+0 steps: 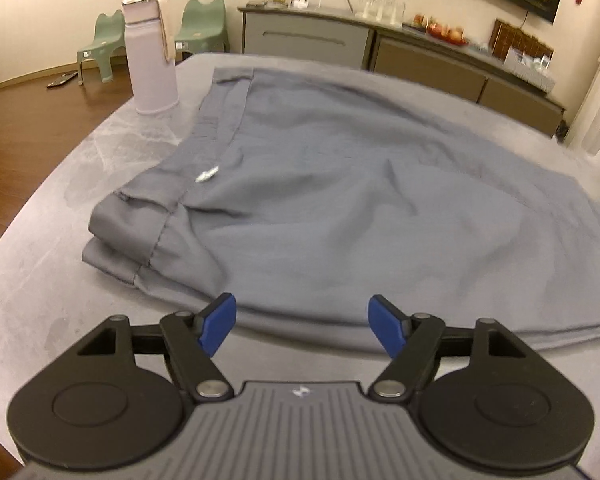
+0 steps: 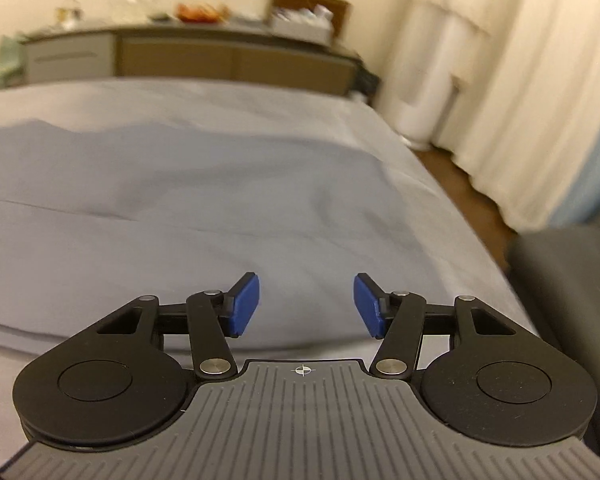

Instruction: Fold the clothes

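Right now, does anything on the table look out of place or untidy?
A tall bottle stands on the table, close beside the grey garment. The garment's near-left corner is bunched and doubled over.

Both grippers: black linkages, silver rivets, ribbed grey housing, blue fingers (image 1: 219, 322).

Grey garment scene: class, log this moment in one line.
grey cloth garment: flat on table | left gripper: open | right gripper: open
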A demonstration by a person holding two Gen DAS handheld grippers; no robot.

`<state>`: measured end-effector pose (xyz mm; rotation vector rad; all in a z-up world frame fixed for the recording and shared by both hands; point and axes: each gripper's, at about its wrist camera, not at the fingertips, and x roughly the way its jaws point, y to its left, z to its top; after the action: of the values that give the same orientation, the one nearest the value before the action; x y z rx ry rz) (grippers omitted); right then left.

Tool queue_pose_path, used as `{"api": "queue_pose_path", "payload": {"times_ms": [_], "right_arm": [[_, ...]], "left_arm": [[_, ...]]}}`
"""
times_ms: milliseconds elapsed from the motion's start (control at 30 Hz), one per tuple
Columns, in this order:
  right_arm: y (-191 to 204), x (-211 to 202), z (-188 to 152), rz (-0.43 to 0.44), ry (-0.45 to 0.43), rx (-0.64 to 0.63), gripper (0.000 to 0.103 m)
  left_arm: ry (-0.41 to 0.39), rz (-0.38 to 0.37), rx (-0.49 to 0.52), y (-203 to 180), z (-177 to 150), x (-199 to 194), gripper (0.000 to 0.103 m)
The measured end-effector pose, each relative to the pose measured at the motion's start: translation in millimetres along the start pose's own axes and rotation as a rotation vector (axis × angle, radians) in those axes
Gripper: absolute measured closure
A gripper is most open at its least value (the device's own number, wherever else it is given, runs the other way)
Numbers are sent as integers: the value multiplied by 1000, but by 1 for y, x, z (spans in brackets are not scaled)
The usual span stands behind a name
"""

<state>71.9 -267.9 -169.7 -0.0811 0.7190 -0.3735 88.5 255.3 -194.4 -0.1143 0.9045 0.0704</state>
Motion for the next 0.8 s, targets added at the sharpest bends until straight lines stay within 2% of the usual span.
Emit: {"api": "queue_pose_path", "payload": {"times_ms": [100, 200, 267, 333, 467, 567, 600, 633, 700, 800], "right_arm": [[33, -5, 0, 108, 9, 0, 42], [58, 1, -3, 135, 46, -8, 42], [62, 9, -8, 111, 71, -3, 39], [53, 14, -10, 78, 89, 44, 26], [29, 18, -15, 27, 120, 142, 25], [36, 13, -13, -28, 105, 105, 27], [43, 7, -13, -36, 80, 76, 33], [53, -2, -13, -36, 44, 39, 33], [72, -18, -12, 33, -10, 13, 29], [101, -30, -14, 158, -34, 22, 28]], "left_arm": [[35, 41, 2, 0, -1, 10, 29], [56, 65, -26, 12, -5, 17, 29], [60, 84, -44, 20, -7, 19, 22], [53, 103, -61, 28, -8, 19, 21], [57, 84, -115, 41, -9, 12, 22], [33, 71, -115, 41, -12, 3, 22], [17, 73, -114, 41, -12, 0, 22], [2, 76, -113, 41, -12, -3, 22], [-24, 73, -116, 43, -11, -9, 22], [-57, 56, -115, 42, -7, -14, 22]]}}
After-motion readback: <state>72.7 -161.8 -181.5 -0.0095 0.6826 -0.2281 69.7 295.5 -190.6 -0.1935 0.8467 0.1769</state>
